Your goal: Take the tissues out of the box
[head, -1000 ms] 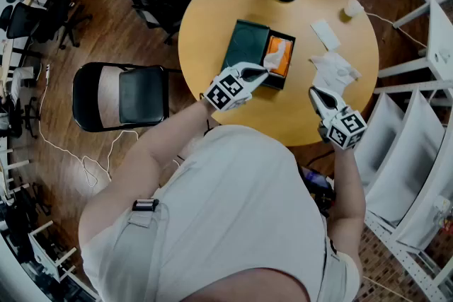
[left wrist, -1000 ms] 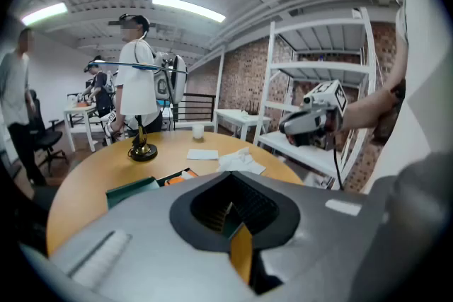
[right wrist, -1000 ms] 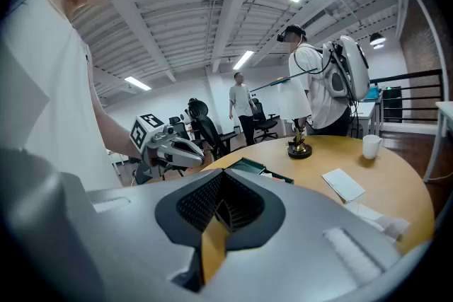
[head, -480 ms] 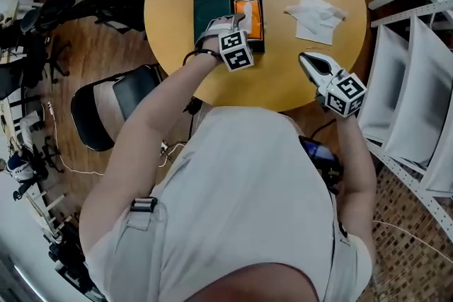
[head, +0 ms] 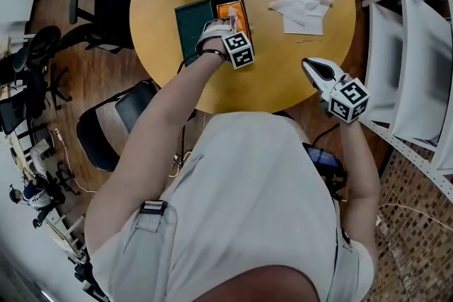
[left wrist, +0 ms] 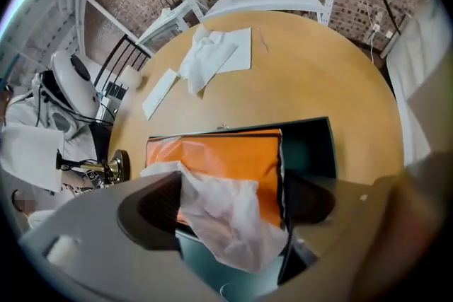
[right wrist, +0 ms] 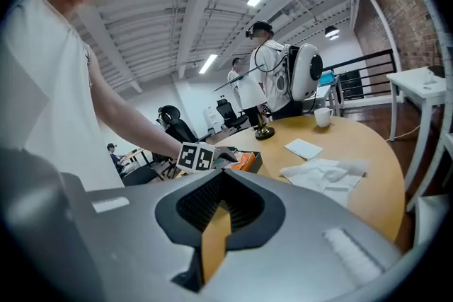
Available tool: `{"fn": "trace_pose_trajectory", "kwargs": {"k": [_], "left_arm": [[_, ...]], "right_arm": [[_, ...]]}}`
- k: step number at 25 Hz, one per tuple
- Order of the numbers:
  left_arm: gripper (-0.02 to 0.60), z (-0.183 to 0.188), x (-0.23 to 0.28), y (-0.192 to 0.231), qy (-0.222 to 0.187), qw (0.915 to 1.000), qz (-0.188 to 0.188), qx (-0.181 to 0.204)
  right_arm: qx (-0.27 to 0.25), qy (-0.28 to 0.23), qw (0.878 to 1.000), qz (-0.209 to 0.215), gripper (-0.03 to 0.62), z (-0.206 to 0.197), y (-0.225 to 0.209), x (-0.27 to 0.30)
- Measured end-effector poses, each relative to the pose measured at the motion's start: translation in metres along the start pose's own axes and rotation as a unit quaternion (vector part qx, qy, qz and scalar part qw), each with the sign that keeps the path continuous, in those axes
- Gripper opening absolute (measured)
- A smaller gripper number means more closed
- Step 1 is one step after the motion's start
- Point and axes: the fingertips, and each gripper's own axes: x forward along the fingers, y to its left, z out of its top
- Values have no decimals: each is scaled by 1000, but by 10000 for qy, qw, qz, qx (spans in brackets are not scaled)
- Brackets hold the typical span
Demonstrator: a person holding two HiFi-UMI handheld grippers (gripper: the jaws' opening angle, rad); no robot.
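Where tissues (head: 301, 7) lie, table (head: 277, 71) seems wooden.

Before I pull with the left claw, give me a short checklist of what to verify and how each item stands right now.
1. Tissue in the gap: ok. A white tissue stands between the jaws of the left claw.
2. Jaws clamped on it: not ok. The pads are apart and the tissue is loose between them.
3. Box open: ok. The box lies open, showing the orange pack.
4. Box held down: not ok. Nothing pins it.
5. Right claw free: ok. The right claw is shut on nothing, away from the box.
6. Drop spot: ok. There is bare table beside the loose tissues.
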Motion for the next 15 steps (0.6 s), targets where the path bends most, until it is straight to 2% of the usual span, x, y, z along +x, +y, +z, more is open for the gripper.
{"fn": "trace_pose_trajectory", "kwargs": {"k": [3,6,12,15], "left_arm": [[310,2,-5,0,-43,9999,127,80],[243,-1,-16,1,-151,9995,272,72],[225,-7,-61,10,-453,9957,801,81],[227,0,-101,15,-725,9886,1272,350]], "right_arm": [[-4,-28,10000,-52,0,1,-3,-5],[-56,-48,10000,-17,0,8,0,-5],[-219,-34,9996,185,0,21,17,3],[-310,-43,9992,263,0,23,23,5]]}}
